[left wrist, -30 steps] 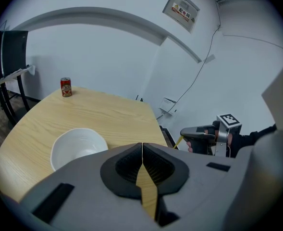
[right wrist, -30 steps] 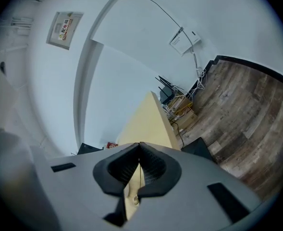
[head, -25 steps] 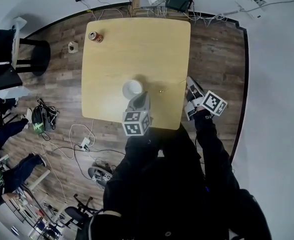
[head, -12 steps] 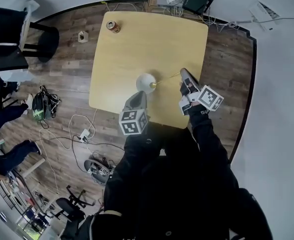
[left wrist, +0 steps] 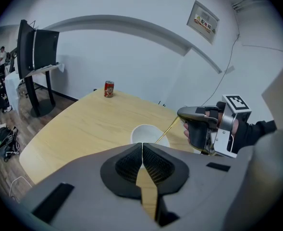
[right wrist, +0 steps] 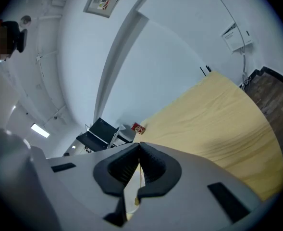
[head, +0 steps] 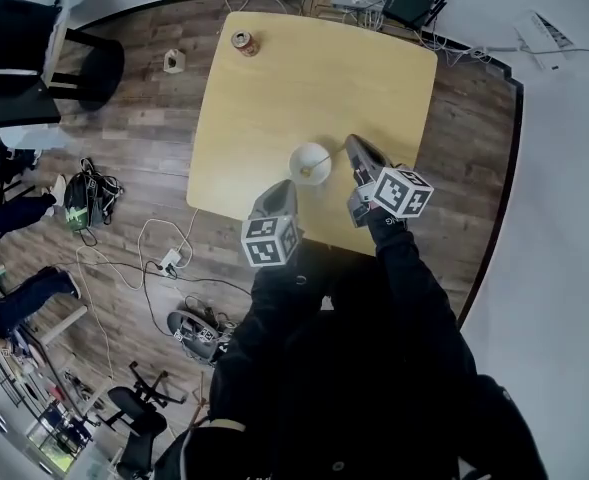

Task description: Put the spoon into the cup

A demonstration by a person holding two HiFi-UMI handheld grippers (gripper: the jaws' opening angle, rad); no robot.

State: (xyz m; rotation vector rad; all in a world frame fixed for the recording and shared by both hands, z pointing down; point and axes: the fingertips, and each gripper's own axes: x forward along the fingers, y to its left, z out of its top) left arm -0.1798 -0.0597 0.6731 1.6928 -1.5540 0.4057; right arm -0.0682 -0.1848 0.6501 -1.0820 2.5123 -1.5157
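Right tool tight on spoon over cup — left tool clenched, empty, by table edge.

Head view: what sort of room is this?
Probably an office or lab room: a plain table on a wood floor, a router by the wall, and a screen on a stand.

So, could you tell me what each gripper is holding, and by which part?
The right gripper grips the gold spoon by its handle; the left gripper, jaws shut, holds nothing.
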